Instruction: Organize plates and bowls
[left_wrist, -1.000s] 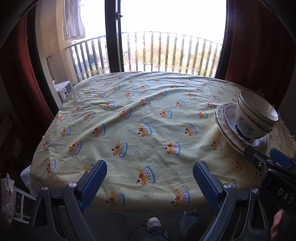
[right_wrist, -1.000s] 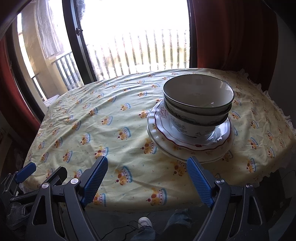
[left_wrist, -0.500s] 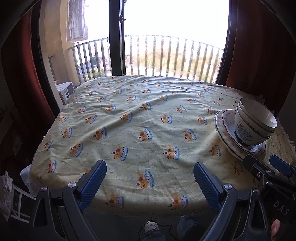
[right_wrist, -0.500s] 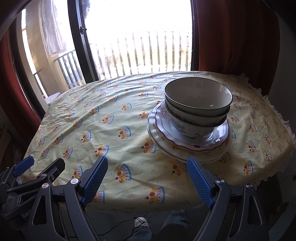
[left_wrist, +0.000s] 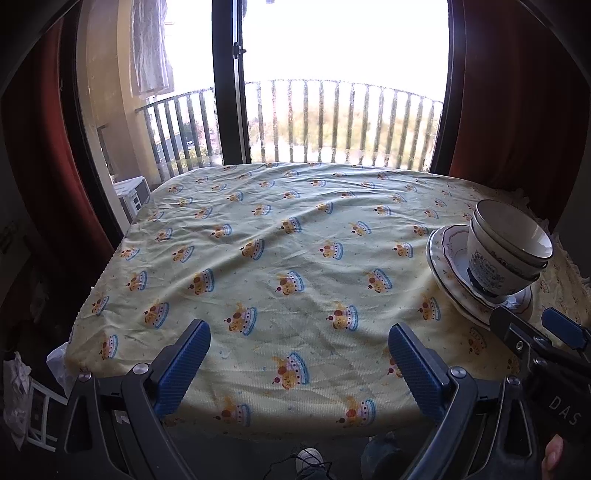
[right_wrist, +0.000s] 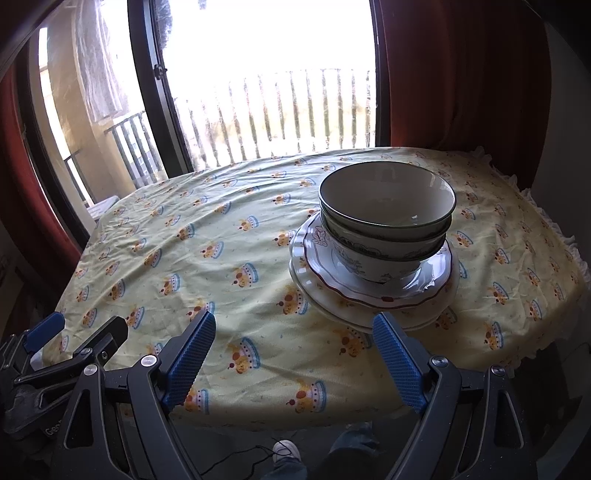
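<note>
Both tongs stand wide open and hold nothing: my left gripper (left_wrist: 299, 354) hangs off the near edge of the table (left_wrist: 258, 258), and my right gripper (right_wrist: 293, 349) sits just short of the stack, its right finger (right_wrist: 397, 363) close under the rim of the plates (right_wrist: 436, 291).

Everything I have to sort is in that stack. Two plates lie one on the other, and nested bowls (right_wrist: 386, 218) stand upright on top of them, how many I cannot say for sure. The stack sits toward the table's right side, right of my left gripper.

Piled like this, the scene fits either a finished tidy or a pile waiting to be laid out, and I cannot judge which. So I commit to neither.

If I do touch the stack, I would take one rim squarely between the pads, keep the piece level, and lift straight up, since glazed ware slides and the cloth (right_wrist: 221, 258) beneath is wrinkled. Nudging the plates sideways could tip the bowls.
</note>
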